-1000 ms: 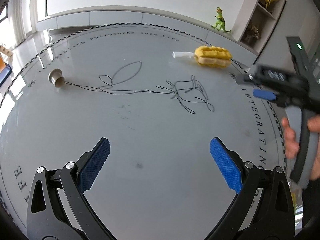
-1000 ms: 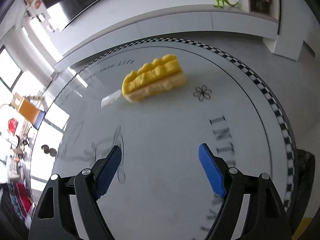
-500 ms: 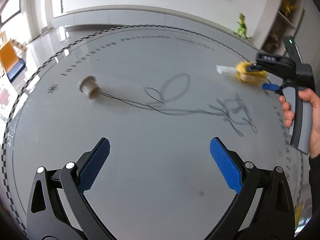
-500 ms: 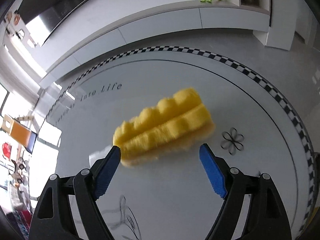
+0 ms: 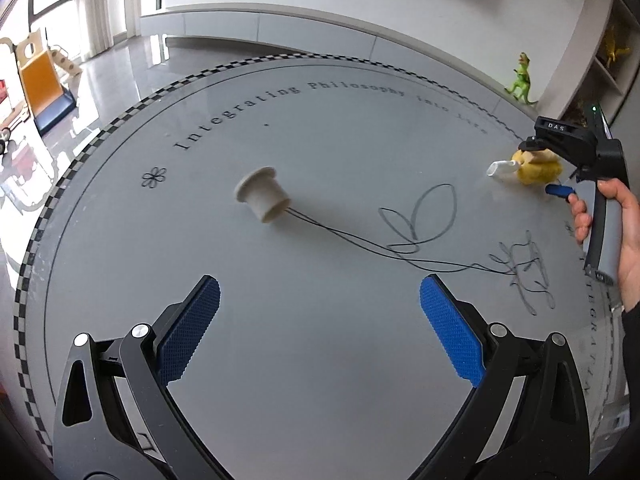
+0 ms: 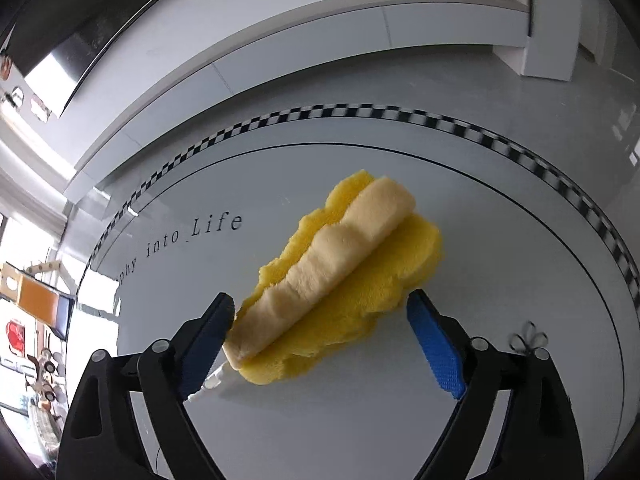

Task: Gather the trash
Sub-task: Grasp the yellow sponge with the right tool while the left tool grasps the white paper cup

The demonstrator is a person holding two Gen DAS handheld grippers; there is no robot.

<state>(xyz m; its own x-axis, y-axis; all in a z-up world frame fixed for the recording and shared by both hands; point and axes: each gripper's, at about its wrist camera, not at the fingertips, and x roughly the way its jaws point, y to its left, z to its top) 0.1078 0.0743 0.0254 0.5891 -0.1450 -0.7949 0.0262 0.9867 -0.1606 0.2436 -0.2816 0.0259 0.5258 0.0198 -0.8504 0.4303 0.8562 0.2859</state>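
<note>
Pale grey tabletop [image 5: 320, 360], ringed with a black-and-white checkered band [image 5: 36, 240], dark lettering and a small black flower outline [image 5: 154, 178] at nine o'clock. Cream spool [image 5: 264, 198] trailing black thread [image 5: 416, 236] toward three o'clock. Bright yellow sponge [image 6: 360, 292] with a pale cream strip. Blue textured pads [image 5: 452, 336] on black gripper arms. Green toy dinosaur [image 5: 522, 84] at two o'clock.

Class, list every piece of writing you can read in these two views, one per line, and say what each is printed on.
"Integrating Philosophy into Life" – curving round the round grey table top; the last words blur in the left view.
"phy into Life" – same ring, right view.
"DAS" – on the black right hand-held gripper.
"INTEGRAT…" – table's right edge, partly readable.
</note>
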